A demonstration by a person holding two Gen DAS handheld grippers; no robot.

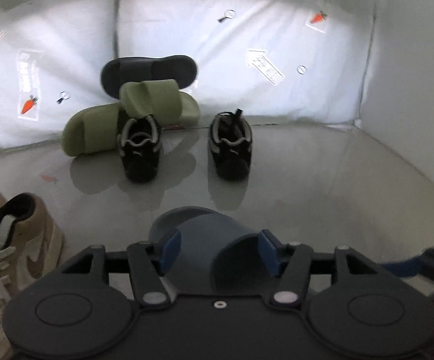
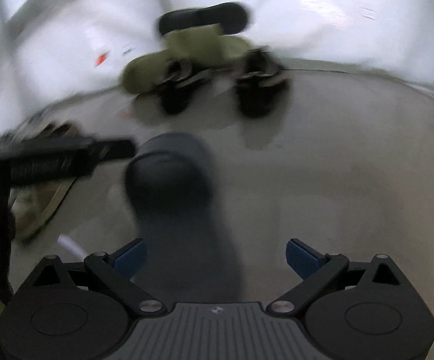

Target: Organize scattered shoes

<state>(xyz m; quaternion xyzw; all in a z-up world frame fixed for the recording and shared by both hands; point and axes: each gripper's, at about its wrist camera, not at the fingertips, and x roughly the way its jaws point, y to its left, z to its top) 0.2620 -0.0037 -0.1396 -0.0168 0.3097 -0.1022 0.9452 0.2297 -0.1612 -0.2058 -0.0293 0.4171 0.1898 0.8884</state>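
My left gripper [image 1: 220, 250] is shut on the band of a grey-blue slipper [image 1: 205, 237], low over the glossy floor. The right wrist view is blurred: the same slipper [image 2: 172, 174] lies in the middle, with the left gripper [image 2: 109, 150] reaching in from the left. My right gripper [image 2: 217, 256] is open, its blue pads [image 2: 130, 255] wide apart on either side of the slipper's near end. Two black sneakers [image 1: 140, 150] [image 1: 230, 147] stand side by side farther back. Behind them lie two green slides [image 1: 97, 132] [image 1: 160, 102] and a black slide [image 1: 149, 72].
A tan high-top sneaker [image 1: 16, 240] with white laces sits at the near left, and shows as a tan sneaker [image 2: 40, 198] under the left gripper. A white printed sheet [image 1: 246, 60] backs the shoes, and a white wall [image 1: 411, 90] closes the right side.
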